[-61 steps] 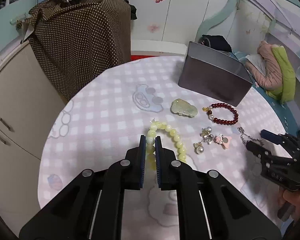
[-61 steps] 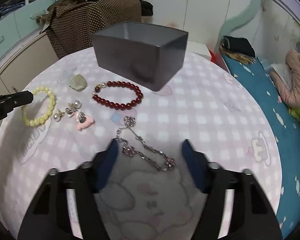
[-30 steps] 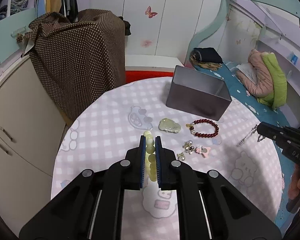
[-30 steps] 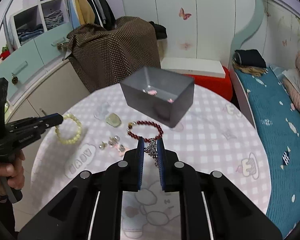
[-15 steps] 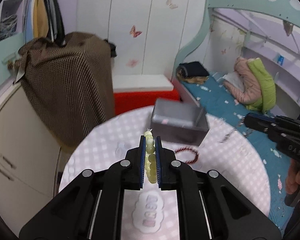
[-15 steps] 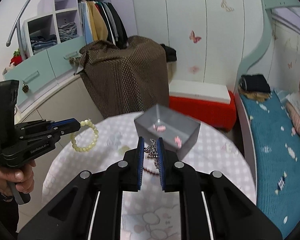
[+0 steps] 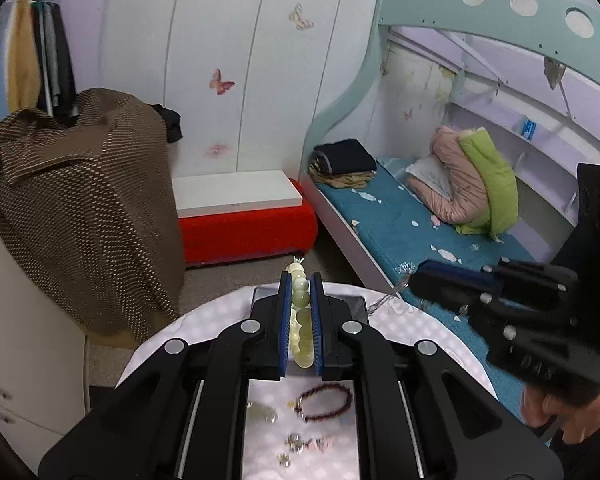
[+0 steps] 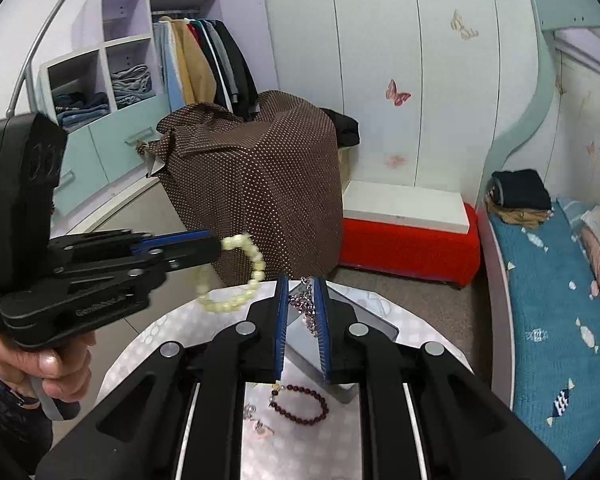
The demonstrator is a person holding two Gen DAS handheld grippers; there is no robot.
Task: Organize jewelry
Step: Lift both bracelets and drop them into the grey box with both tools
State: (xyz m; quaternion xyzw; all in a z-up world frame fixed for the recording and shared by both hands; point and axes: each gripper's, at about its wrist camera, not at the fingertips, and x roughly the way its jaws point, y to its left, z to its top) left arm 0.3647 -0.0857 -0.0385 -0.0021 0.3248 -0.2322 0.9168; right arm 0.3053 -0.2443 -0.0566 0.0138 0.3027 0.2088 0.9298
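Bead bracelet, pale green, sits clamped between your left gripper pads above the table. Your right gripper is closed on a silver chain. Right view alone shows the beads hanging as a loop. Grey box is mostly hidden; red bracelet lies below.

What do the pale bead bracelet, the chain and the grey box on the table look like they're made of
Pale bead bracelet: milky yellow-green round beads, glossy and slightly translucent, so jade-like stone or glass; can't tell which.
Chain: small silvery links with glints, probably metal, pinched in the right gripper.
Grey box: flat dull-grey walls with a soft sheen and thin, sharp rim, likely sheet metal, possibly plastic.
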